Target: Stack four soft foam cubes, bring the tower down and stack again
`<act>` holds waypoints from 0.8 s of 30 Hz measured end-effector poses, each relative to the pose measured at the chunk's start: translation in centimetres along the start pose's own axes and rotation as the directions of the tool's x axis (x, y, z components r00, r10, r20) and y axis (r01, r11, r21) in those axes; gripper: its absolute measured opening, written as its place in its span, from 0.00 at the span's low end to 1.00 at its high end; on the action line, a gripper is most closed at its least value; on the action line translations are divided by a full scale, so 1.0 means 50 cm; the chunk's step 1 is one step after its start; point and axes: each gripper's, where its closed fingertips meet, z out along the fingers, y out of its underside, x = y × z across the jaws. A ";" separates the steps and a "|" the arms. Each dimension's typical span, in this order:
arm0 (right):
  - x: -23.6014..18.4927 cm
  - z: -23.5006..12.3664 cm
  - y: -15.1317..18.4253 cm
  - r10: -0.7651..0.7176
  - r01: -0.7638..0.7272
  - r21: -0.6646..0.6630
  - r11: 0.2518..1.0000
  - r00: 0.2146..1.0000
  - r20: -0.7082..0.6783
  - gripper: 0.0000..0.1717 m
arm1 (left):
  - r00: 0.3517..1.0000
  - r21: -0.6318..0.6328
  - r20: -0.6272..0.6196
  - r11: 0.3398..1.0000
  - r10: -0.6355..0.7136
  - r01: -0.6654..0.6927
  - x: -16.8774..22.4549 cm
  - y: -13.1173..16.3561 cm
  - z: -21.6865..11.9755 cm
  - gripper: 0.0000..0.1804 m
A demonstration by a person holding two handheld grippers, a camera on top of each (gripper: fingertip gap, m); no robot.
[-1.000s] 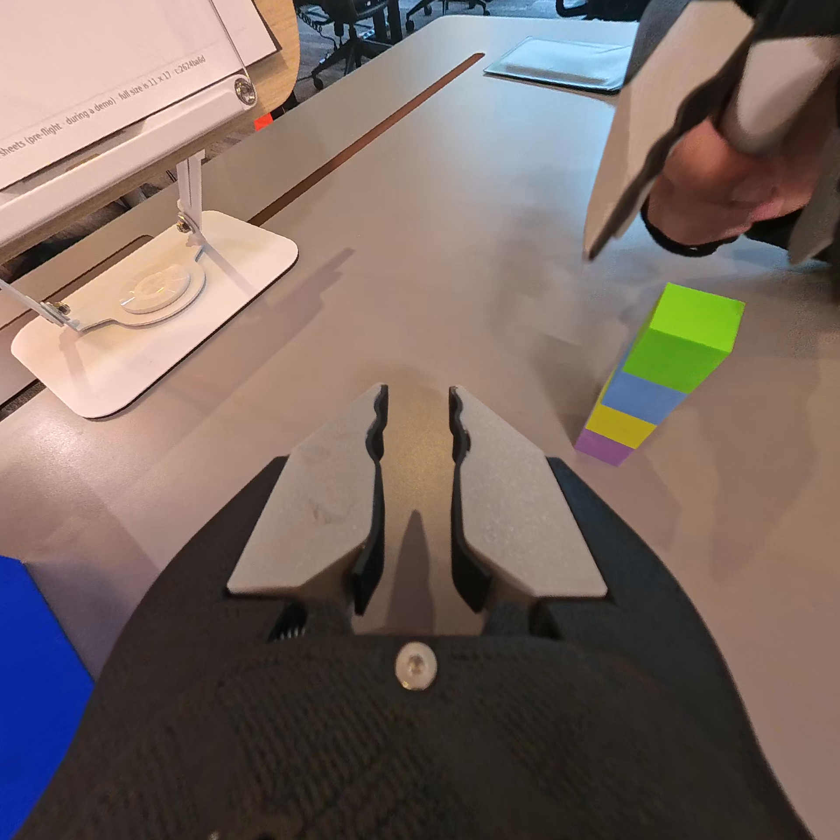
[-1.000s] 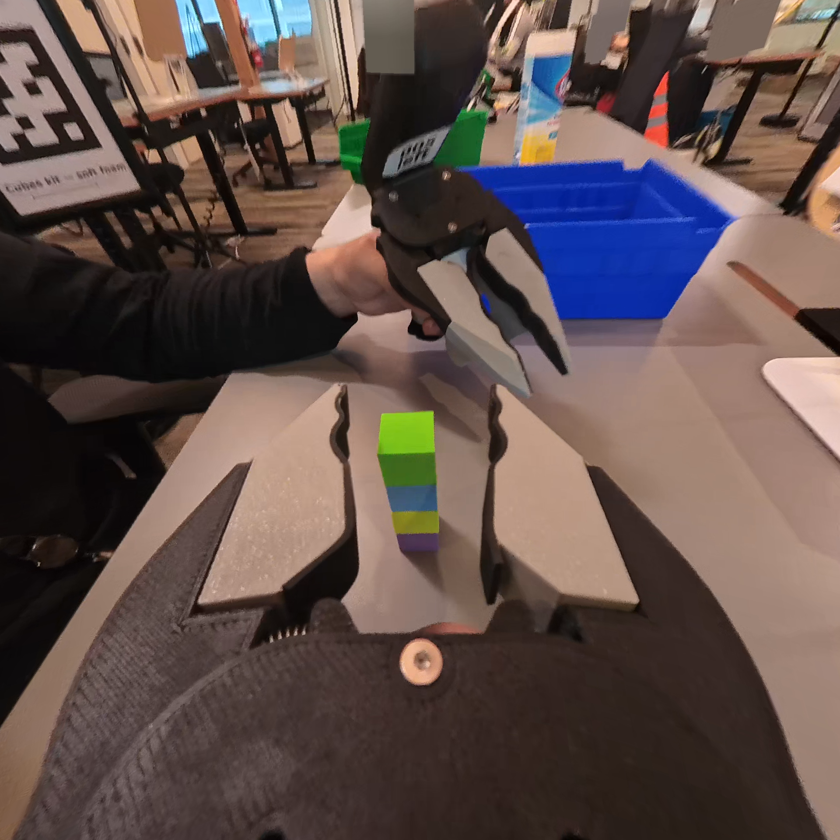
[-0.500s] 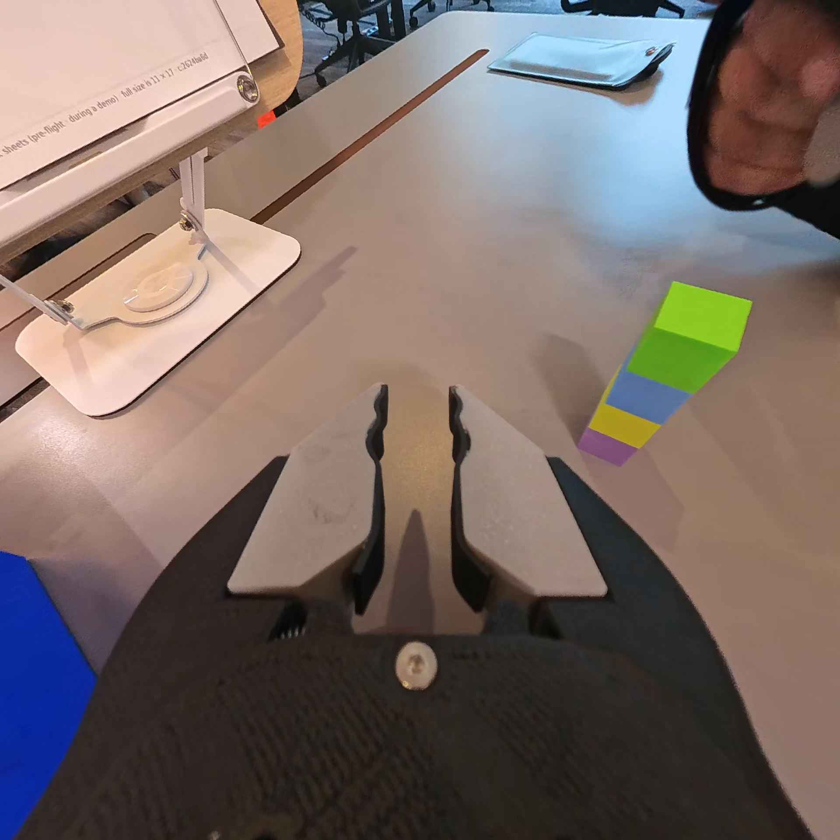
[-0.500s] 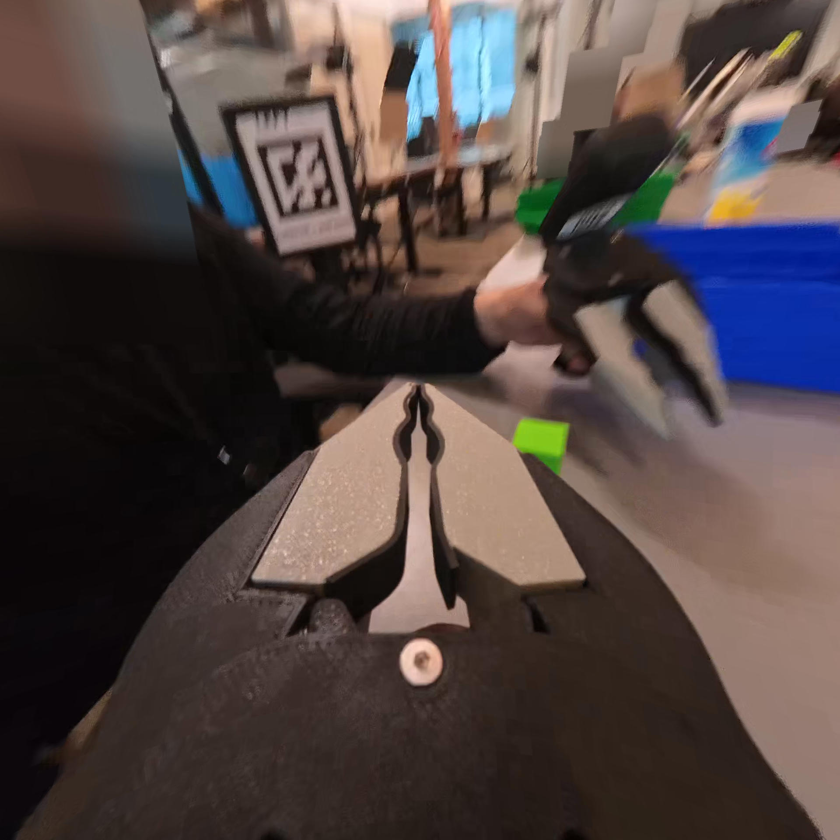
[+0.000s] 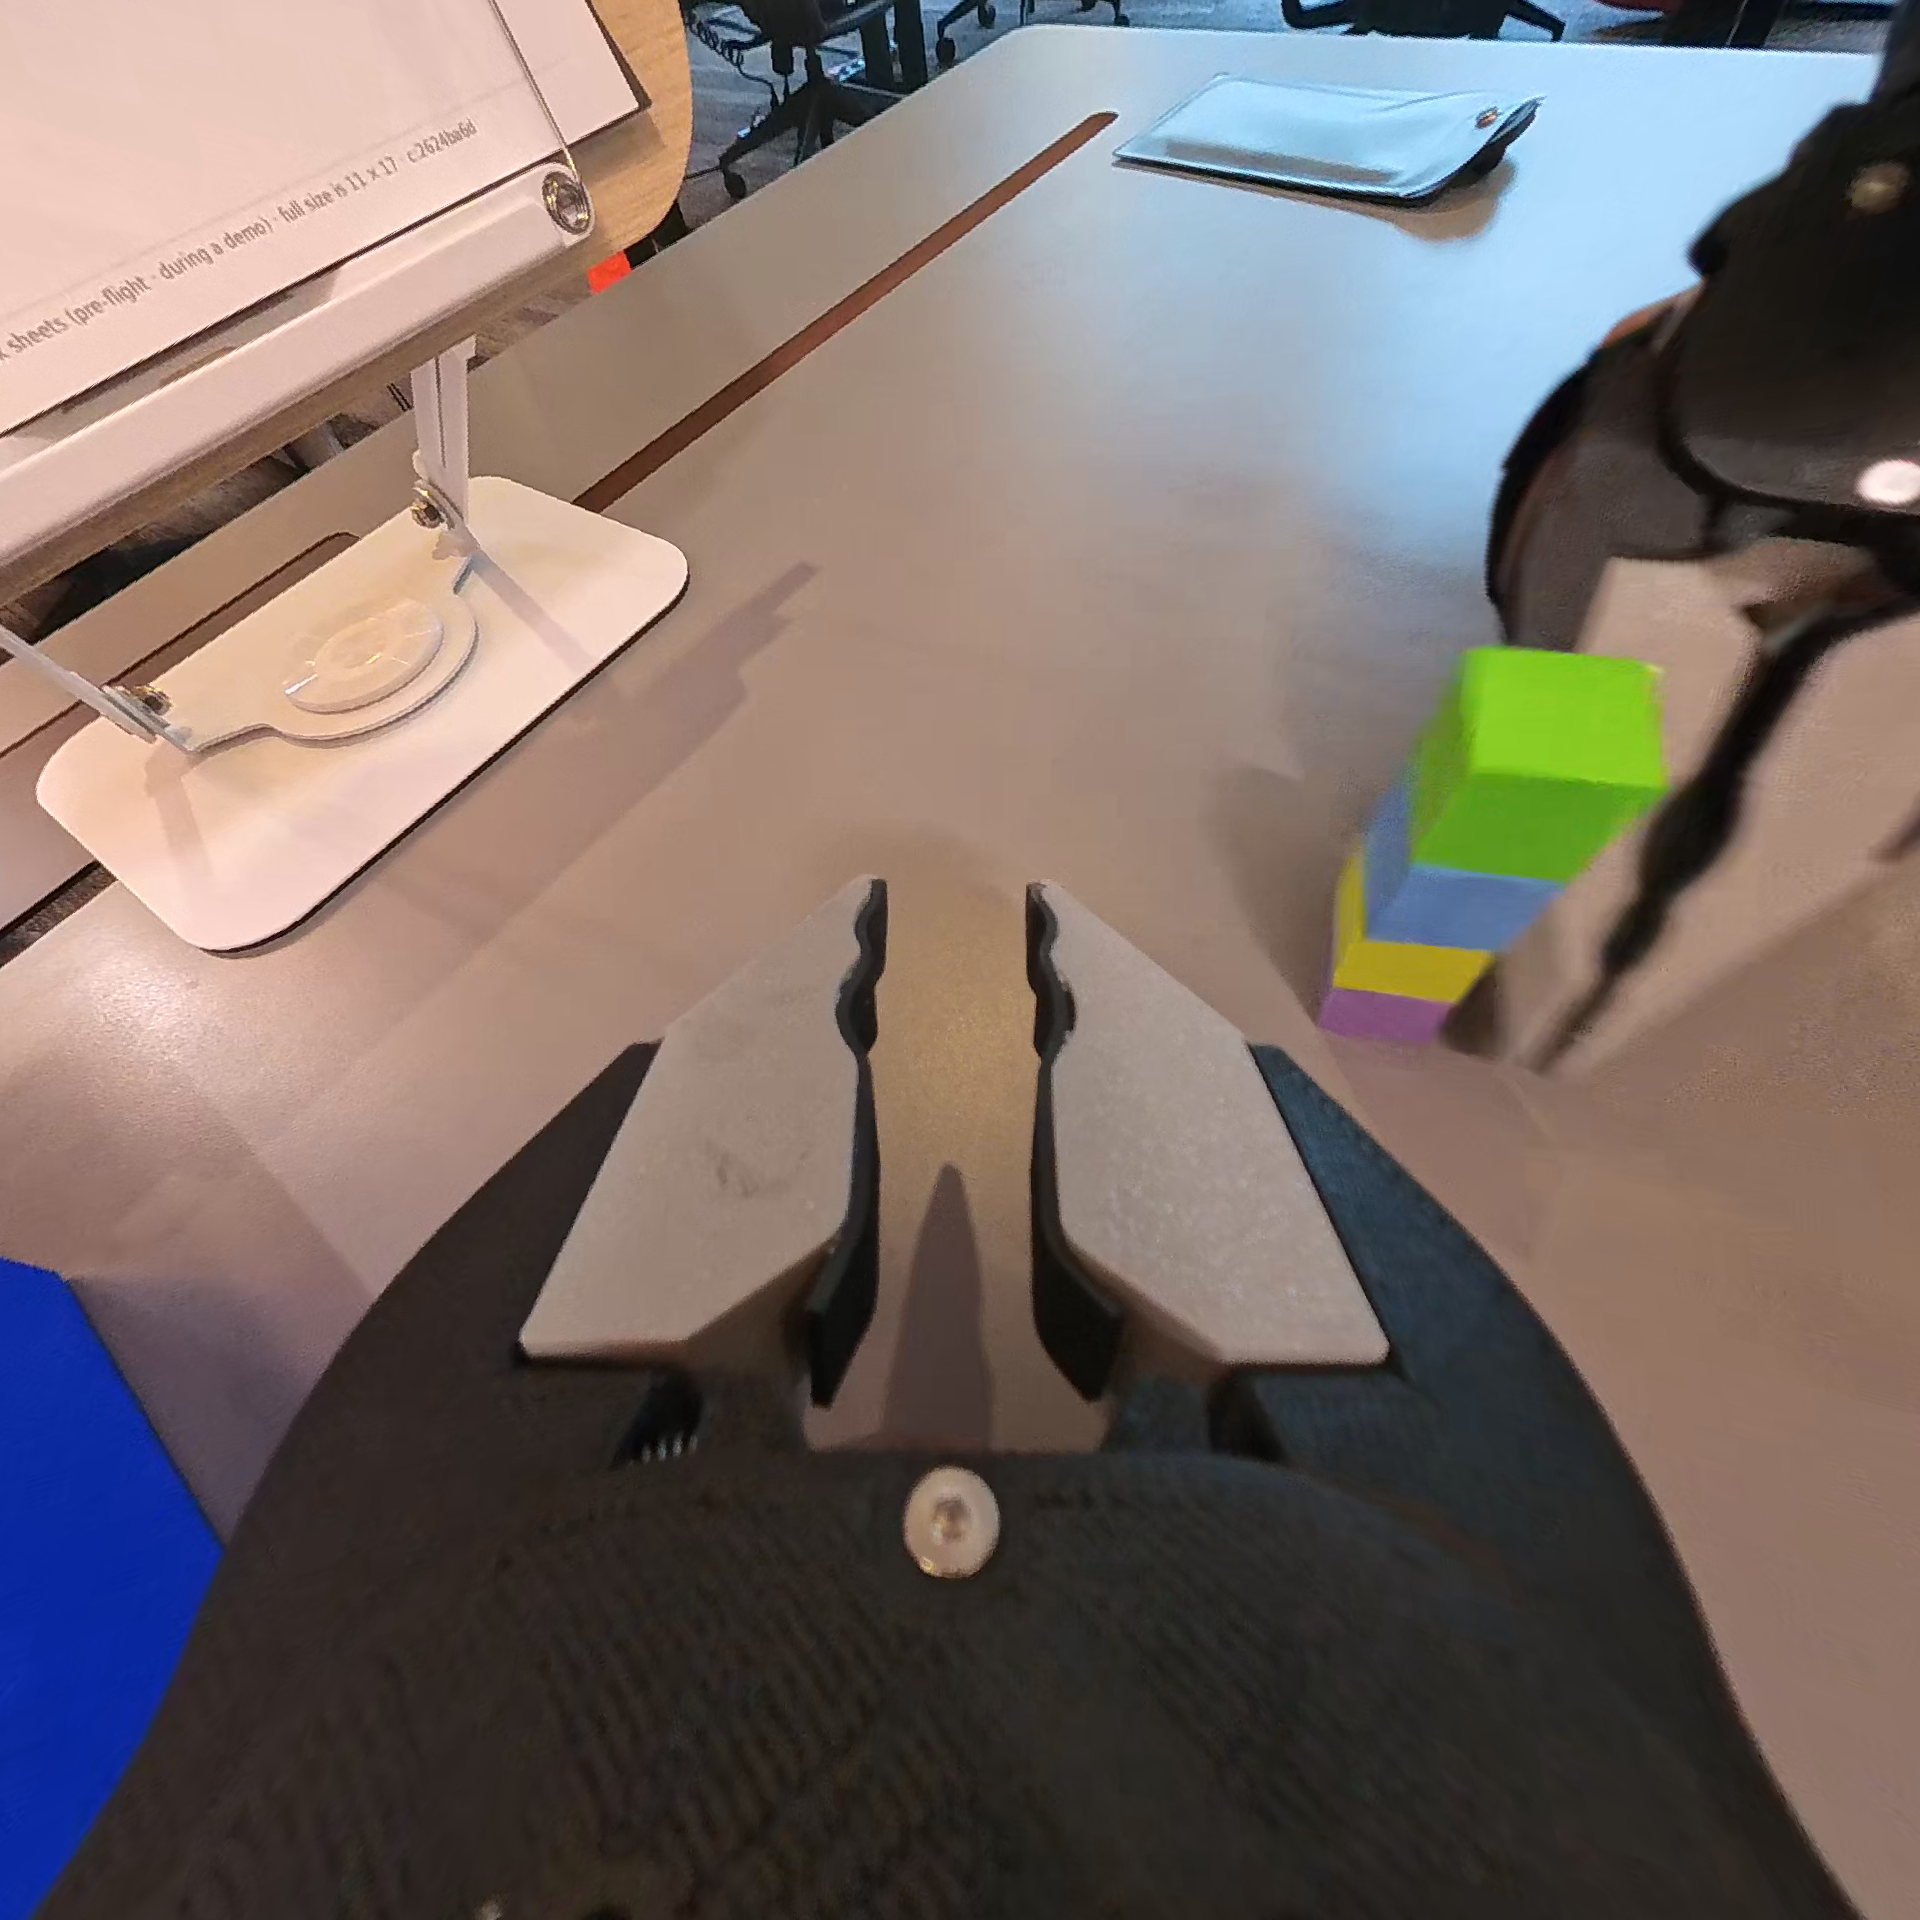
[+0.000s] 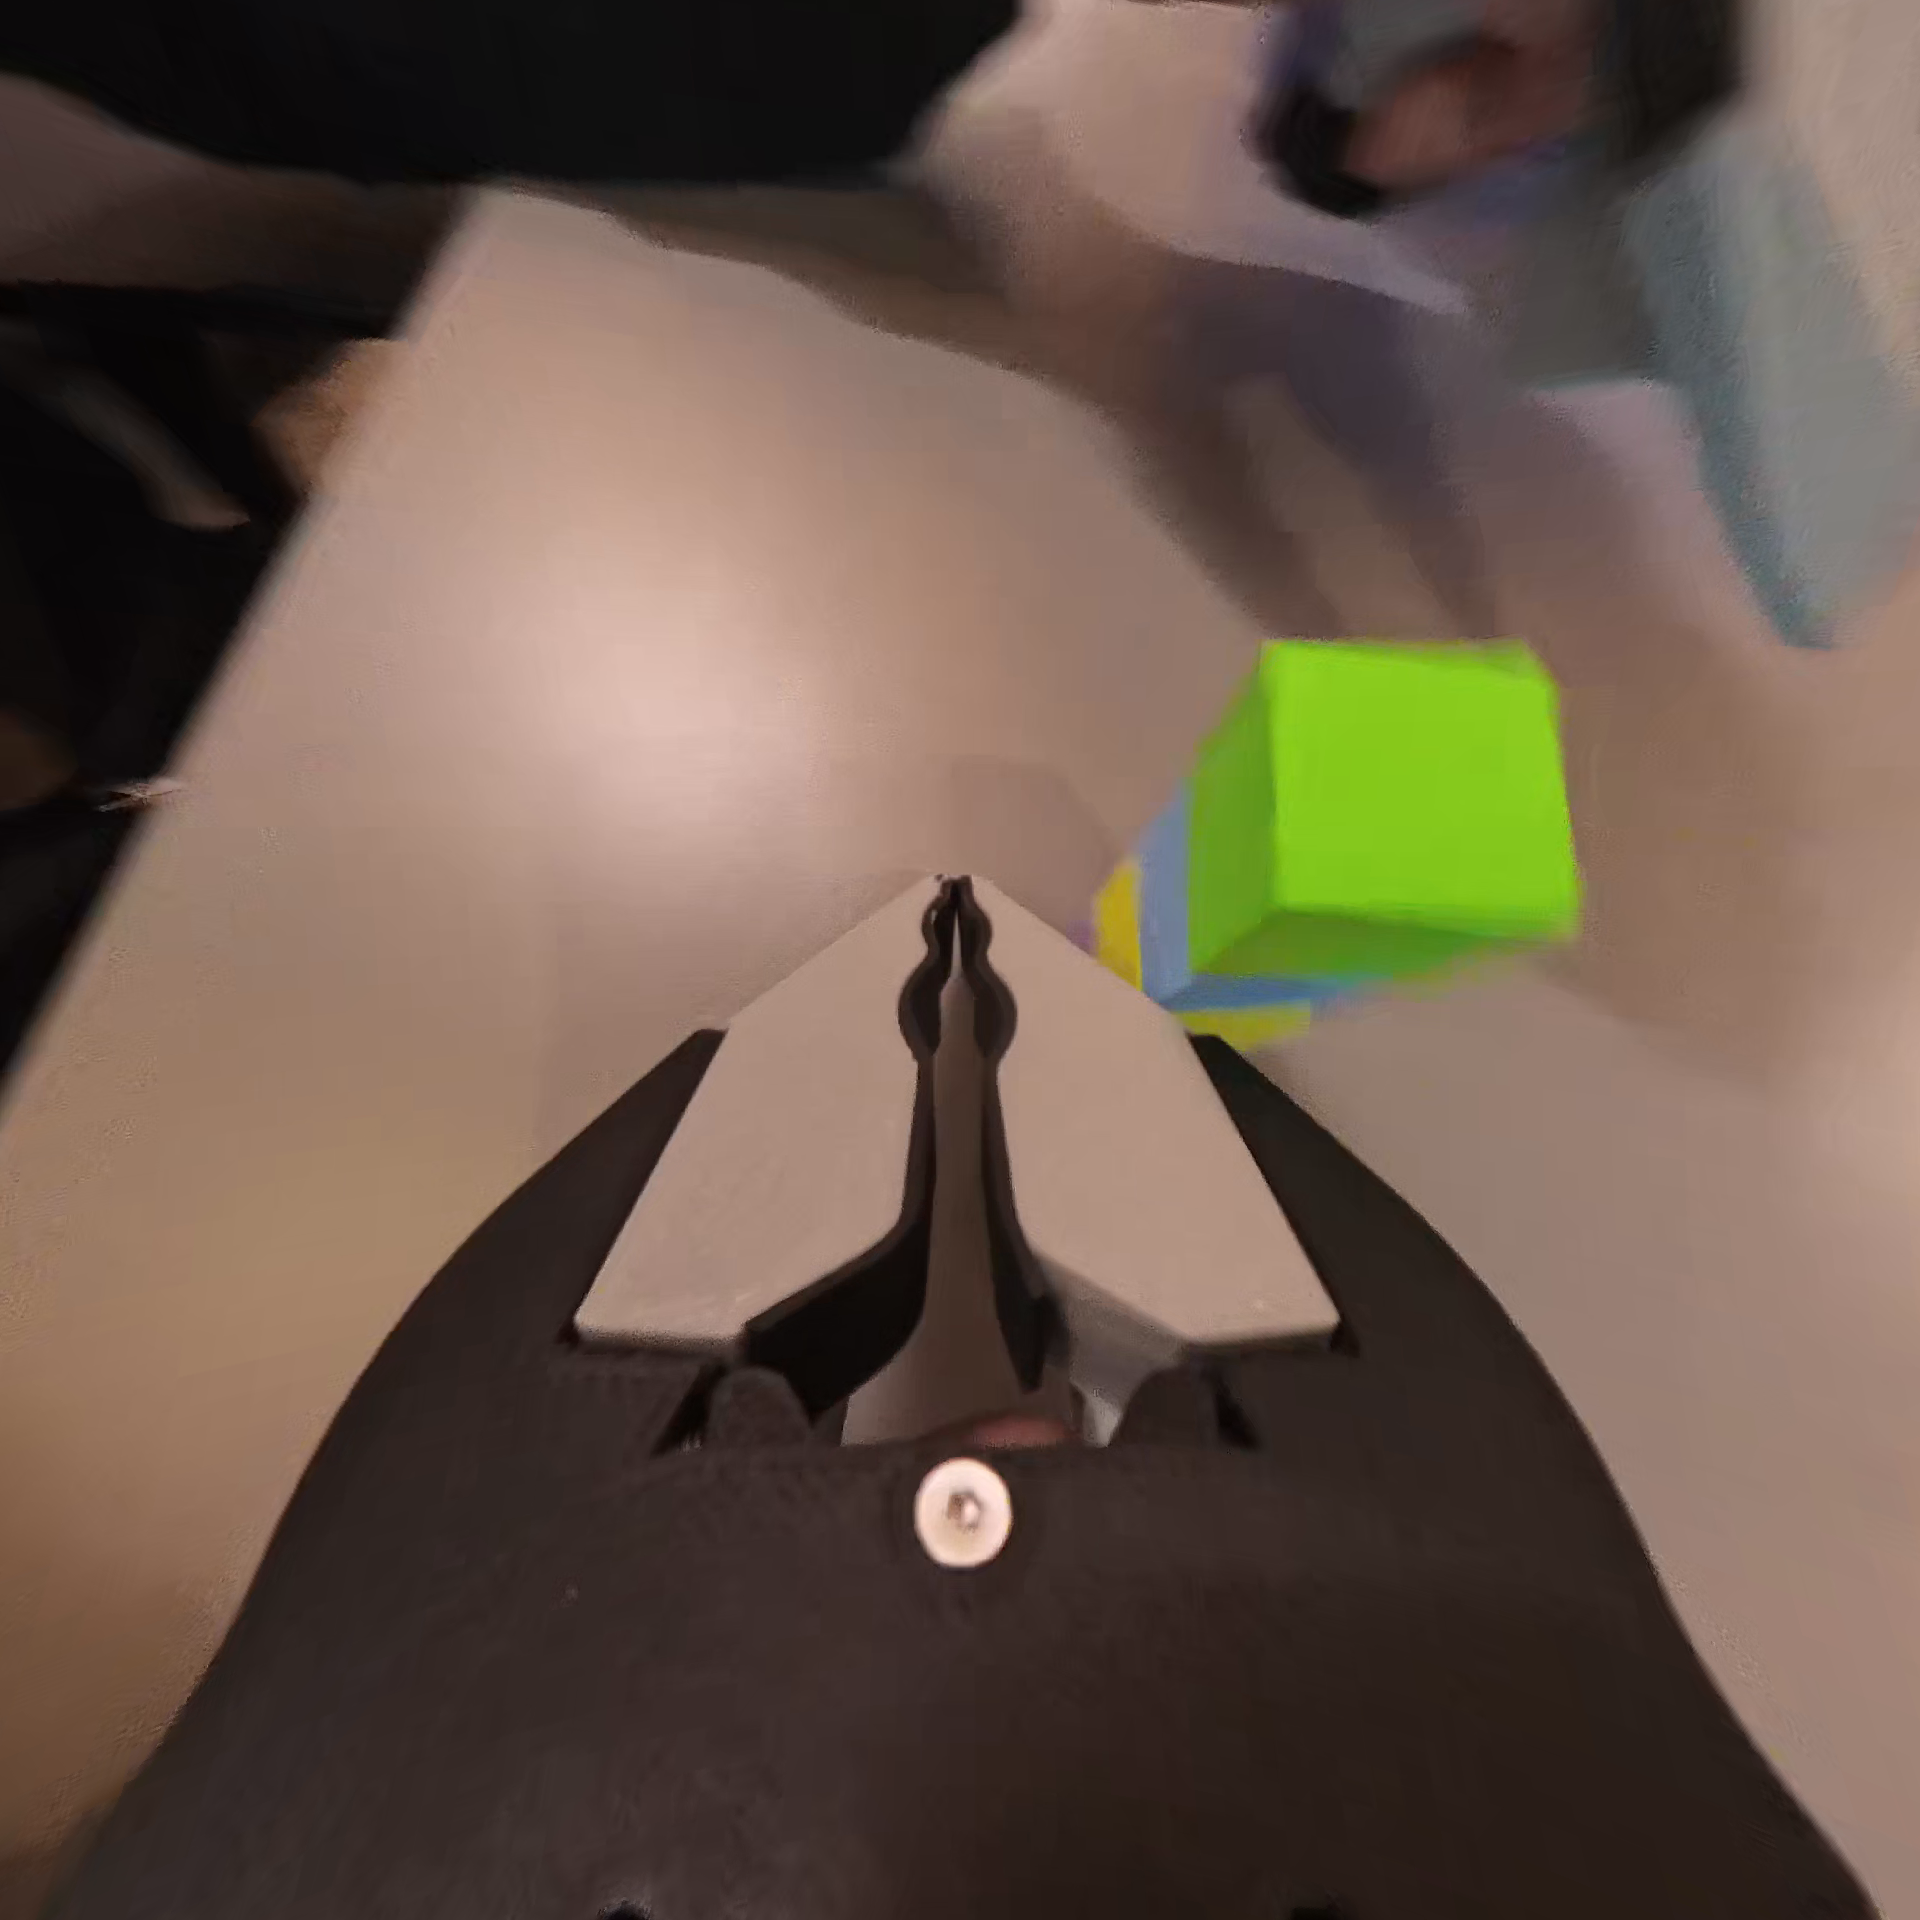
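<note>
A tower of soft foam cubes stands on the grey table (image 5: 1039, 468): purple (image 5: 1382, 1013) at the bottom, then yellow (image 5: 1403, 966), blue (image 5: 1455, 904) and green (image 5: 1538, 769) on top. The cubes sit twisted and out of line and look blurred. My right gripper (image 6: 954, 883) is shut with nothing between its pads. In the left wrist view it (image 5: 1621, 935) is pressed against the tower's right side. In the right wrist view the green cube (image 6: 1392, 800) is just right of my fingertips. My left gripper (image 5: 956, 904) is open and empty, left of the tower.
A white document stand's base (image 5: 353, 707) is at the left. A blue bin corner (image 5: 62, 1558) is at the lower left. A grey pouch (image 5: 1320, 145) lies at the table's far end. A blurred hand (image 6: 1455, 94) shows at the top of the right wrist view. The grippers' ends are close to 15 cm from one another.
My right gripper shut on air, swung away, then came down against the tower's side. The straight tower is now skewed, its upper cubes shifted. My left gripper has not moved.
</note>
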 end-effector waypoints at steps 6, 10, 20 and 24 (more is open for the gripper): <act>0.131 -0.069 -0.014 0.184 -0.143 0.168 0.975 0.947 -0.262 0.01 | 1.000 0.004 0.002 1.000 -0.001 0.001 -0.001 -0.002 -0.001 0.13; 0.156 -0.105 -0.028 0.220 -0.143 0.246 0.959 0.920 -0.323 0.02 | 1.000 -0.001 0.009 1.000 -0.005 0.005 -0.004 0.001 -0.001 0.13; 0.167 -0.092 -0.009 0.213 -0.150 0.196 0.969 0.909 -0.359 0.02 | 0.999 -0.020 0.032 1.000 -0.017 0.018 -0.015 0.009 0.000 0.13; 0.201 -0.111 0.009 0.280 -0.202 0.222 0.954 0.862 -0.422 0.02 | 0.997 -0.053 0.058 0.997 -0.048 0.051 -0.028 0.025 0.003 0.13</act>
